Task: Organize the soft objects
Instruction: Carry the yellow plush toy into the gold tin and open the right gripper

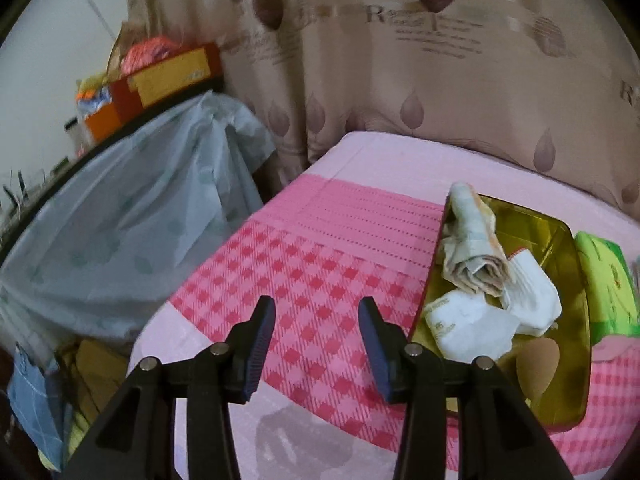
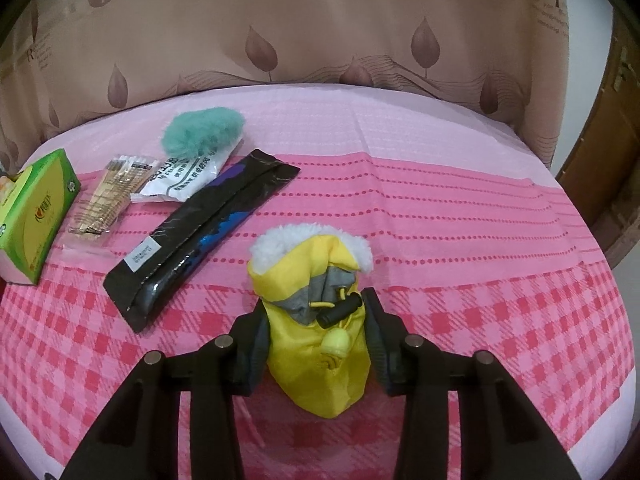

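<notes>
The right gripper (image 2: pixel 316 320) clamps the yellow fleece-trimmed pouch (image 2: pixel 316 344) over the pink checked cloth (image 2: pixel 480 320), while the left gripper (image 1: pixel 316 320) hangs released, the yellow tray (image 1: pixel 560 360) of socks (image 1: pixel 528 300) at its three o'clock.

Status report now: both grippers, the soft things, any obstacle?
Left gripper open, empty, beside yellow tray holding socks. Right gripper: jaws against yellow pouch. Black packet nearby, not blocking.
</notes>
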Demonstrator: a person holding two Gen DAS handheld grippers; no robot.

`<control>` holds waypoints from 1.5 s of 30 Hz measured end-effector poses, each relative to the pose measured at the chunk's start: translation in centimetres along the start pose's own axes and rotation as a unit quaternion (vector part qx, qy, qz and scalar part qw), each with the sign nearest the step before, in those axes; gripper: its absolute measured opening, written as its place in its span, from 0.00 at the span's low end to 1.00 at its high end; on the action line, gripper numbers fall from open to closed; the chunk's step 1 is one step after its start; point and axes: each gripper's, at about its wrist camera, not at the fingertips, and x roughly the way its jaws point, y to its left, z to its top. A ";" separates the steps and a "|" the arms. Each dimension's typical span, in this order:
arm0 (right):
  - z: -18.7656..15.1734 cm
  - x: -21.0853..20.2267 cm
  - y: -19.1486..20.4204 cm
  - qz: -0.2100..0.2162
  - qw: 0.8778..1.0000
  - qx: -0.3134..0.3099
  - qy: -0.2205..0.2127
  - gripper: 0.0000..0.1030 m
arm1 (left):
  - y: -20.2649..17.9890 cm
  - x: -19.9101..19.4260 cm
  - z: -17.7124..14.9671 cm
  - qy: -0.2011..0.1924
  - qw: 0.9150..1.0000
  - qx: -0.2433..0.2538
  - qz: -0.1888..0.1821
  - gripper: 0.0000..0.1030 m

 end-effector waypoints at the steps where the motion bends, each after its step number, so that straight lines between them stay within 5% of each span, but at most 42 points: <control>1: 0.1 0.0 0.2 0.001 1.000 0.001 0.000 0.37 | 0.2 0.1 0.0 0.002 1.000 -0.005 0.000 0.43; 12: 1.0 -2.2 1.0 0.048 0.999 0.006 -0.021 0.36 | 1.0 0.8 -0.1 0.024 0.999 -0.023 0.012 0.43; 21: 0.8 -6.3 7.6 0.117 0.991 -0.055 -0.043 0.36 | 1.8 1.4 -0.1 0.041 0.998 -0.042 0.016 0.43; 32: -2.7 -13.8 17.9 0.212 0.961 -0.167 -0.055 0.36 | 2.6 1.8 -0.1 0.053 0.997 -0.060 0.020 0.43; 41: -3.3 -16.1 21.8 0.266 0.936 -0.223 -0.054 0.36 | 2.9 2.1 -0.1 0.059 0.996 -0.068 0.020 0.43; 45: -3.3 -15.5 26.4 0.271 0.932 -0.237 -0.042 0.36 | 3.0 2.0 -0.1 0.061 0.995 -0.072 0.013 0.43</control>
